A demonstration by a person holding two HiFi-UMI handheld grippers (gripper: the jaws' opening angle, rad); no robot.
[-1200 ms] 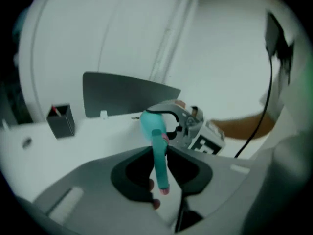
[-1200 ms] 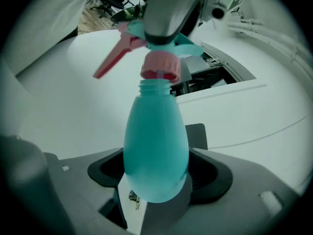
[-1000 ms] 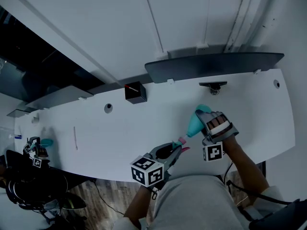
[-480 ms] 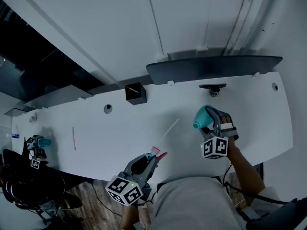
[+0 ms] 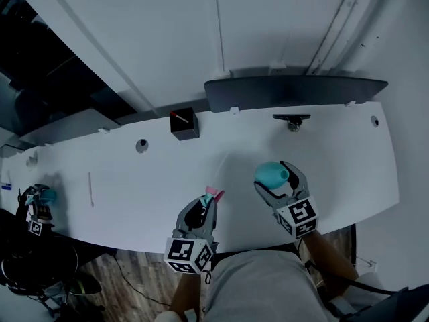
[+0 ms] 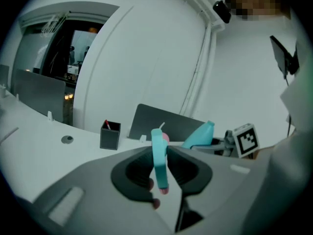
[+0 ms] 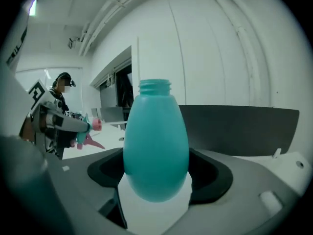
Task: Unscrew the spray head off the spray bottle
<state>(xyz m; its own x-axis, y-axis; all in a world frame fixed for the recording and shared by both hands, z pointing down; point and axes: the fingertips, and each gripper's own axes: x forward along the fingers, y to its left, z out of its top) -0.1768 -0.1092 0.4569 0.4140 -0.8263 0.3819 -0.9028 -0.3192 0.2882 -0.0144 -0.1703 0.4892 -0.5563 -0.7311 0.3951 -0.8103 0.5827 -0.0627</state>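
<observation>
Left hand-held gripper: jaws partly closed, pinching the spray head. The head's teal body stands edge-on between the two pads, and pink parts show at its near and far ends. I hold this gripper over the table's near edge, jaws pointing away from me.

Right hand-held gripper: jaws spread wide and clamped on the bottle, one pad on each side of its fat belly. The bottle points out along the jaws with its neck away from the gripper. The neck is open, its thread is bare and there is no head on it. The base sits down between the jaws, above the white table.

The two grippers are side by side and apart, not touching. The bottle is to the right of the left gripper, and the head is off to the left of the right one. From the right gripper view, the head's pink nozzle and trigger stick out of the left gripper's tips.

Beyond the left gripper, further onto the table, sits a small black box with a red-tipped stick in it. Left of the box there is a round grommet in the tabletop. Past the right gripper, a dark panel runs along the table's far edge, against the white wall.
</observation>
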